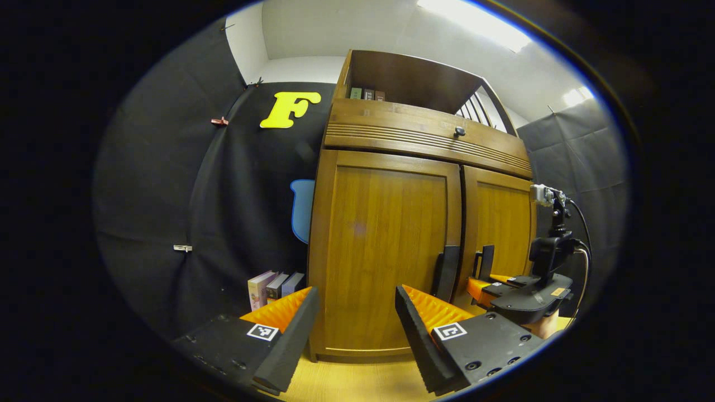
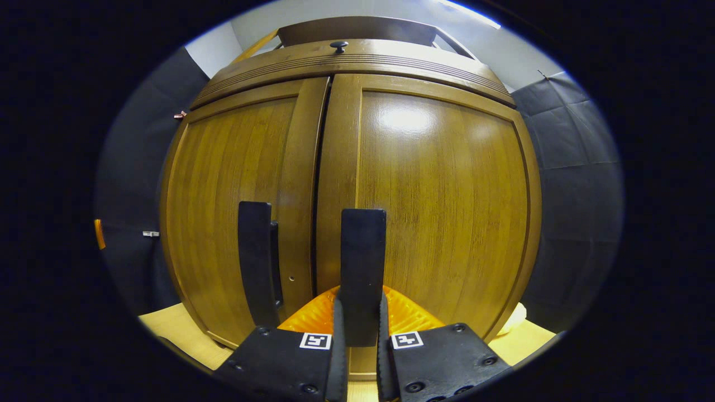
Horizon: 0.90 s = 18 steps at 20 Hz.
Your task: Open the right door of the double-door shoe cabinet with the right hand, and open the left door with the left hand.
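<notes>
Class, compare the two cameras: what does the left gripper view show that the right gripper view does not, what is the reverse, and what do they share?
Left gripper view: the open left gripper, books beside the shoe cabinet, its top shelf, and the right gripper from the side. Right gripper view: that gripper, close up, closed on the right door's handle. Shared: the shut left door and right door, the left door's handle, the drawer knob.

Left claw (image 1: 357, 329) spread wide, right claw (image 2: 360, 335) clamped, fingers nearly together
</notes>
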Motion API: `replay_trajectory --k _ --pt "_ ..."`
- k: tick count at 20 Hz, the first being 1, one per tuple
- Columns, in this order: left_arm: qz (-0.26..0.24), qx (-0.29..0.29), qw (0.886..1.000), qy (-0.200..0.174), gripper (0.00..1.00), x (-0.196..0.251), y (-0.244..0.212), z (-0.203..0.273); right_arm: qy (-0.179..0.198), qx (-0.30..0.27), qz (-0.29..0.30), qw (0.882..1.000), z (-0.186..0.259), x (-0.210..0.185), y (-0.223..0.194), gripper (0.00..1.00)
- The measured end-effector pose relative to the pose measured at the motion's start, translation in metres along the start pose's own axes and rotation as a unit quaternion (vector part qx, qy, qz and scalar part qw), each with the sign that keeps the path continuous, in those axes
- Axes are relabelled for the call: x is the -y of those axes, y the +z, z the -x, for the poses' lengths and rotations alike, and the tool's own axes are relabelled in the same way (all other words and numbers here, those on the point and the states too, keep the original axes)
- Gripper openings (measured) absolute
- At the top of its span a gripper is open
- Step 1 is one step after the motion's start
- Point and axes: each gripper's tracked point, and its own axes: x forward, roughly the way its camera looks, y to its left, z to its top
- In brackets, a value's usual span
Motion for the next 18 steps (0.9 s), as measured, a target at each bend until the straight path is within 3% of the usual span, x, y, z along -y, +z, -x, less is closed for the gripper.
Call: replay_trajectory --k 9,18 --pt "-0.004 0.001 1.000 0.011 0.86 0.021 0.008 0.021 0.055 -0.017 0.004 0.998 0.042 0.007 0.003 0.24" --pt "-0.012 -0.001 1.000 0.009 0.86 0.056 0.008 0.047 0.086 -0.010 0.003 0.996 0.099 0.032 0.008 0.24"
